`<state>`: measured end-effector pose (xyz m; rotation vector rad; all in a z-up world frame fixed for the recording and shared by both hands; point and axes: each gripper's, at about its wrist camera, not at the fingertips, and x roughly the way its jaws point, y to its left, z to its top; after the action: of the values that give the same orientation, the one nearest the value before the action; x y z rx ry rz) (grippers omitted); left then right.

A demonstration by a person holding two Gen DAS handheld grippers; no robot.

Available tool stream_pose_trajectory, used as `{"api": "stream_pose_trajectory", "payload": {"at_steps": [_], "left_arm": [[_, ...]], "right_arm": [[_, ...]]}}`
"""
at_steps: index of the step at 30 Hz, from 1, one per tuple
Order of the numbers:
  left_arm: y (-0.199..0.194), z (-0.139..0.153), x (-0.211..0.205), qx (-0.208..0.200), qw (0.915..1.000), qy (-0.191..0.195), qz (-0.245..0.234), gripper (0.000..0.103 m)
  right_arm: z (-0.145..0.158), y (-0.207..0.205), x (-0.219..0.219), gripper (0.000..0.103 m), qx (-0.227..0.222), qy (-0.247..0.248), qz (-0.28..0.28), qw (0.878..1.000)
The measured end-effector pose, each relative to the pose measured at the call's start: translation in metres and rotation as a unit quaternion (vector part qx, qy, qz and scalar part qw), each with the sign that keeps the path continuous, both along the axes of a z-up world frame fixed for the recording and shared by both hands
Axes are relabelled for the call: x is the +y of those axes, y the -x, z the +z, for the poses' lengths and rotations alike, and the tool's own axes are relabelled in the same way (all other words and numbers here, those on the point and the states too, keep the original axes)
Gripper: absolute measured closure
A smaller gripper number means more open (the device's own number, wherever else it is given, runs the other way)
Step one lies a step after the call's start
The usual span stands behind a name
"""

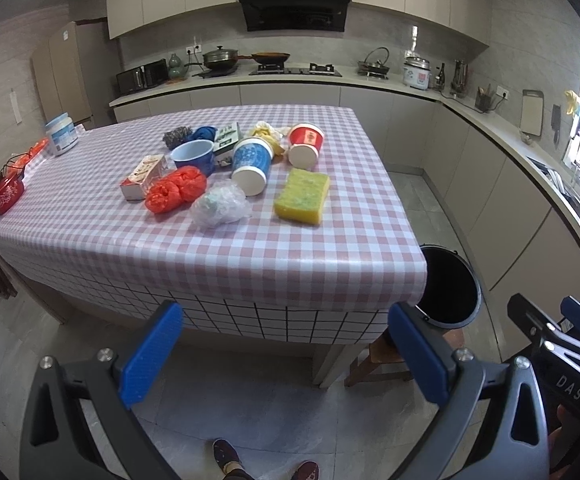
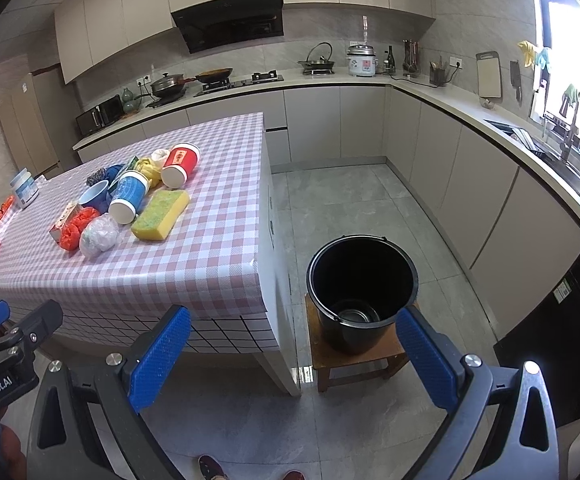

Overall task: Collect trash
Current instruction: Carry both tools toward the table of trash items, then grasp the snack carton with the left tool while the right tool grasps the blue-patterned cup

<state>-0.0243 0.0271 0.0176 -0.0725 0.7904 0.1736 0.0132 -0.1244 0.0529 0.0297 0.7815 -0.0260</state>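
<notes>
Trash lies on the pink checked table (image 1: 330,256): a yellow sponge (image 1: 300,196), a clear plastic bag (image 1: 219,204), a red plastic bag (image 1: 175,190), a tipped blue paper cup (image 1: 251,164), a tipped red paper cup (image 1: 306,146), a small carton (image 1: 143,176) and a blue bowl (image 1: 193,156). A black bucket (image 2: 362,268) stands on a wooden stool (image 2: 354,358) right of the table. My left gripper (image 1: 283,320) is open in front of the table's near edge, holding nothing. My right gripper (image 2: 294,320) is open too, near the bucket and level with the table corner.
Behind the cups lie a green box (image 1: 227,140), yellow crumpled wrap (image 1: 263,132), blue cloth (image 1: 205,133) and a scourer (image 1: 177,138). A white jar (image 1: 61,134) and red pouch (image 1: 7,194) sit at the table's left edge. Counters line the back and right. A person's feet (image 1: 225,456) stand below.
</notes>
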Motion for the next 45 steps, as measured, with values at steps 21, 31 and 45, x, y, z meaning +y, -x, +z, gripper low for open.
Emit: {"api": "stream_pose_trajectory", "payload": {"at_steps": [21,31,45], "left_arm": [[-0.019,-0.001,0.063,-0.007,0.9985,-0.003,0.055,0.000],[-0.062,-0.005,0.122,-0.001,0.9983,-0.004,0.058,0.000],[-0.141,-0.015,0.225,0.020,0.9978,-0.003,0.063,0.000]], "right_arm": [[0.002,-0.037,0.047,0.000,-0.017,-0.018,0.046,0.999],[-0.003,-0.089,0.105,0.000,-0.015,-0.023,0.052,0.998],[-0.019,-0.185,0.208,0.000,0.012,-0.032,0.069,0.997]]}}
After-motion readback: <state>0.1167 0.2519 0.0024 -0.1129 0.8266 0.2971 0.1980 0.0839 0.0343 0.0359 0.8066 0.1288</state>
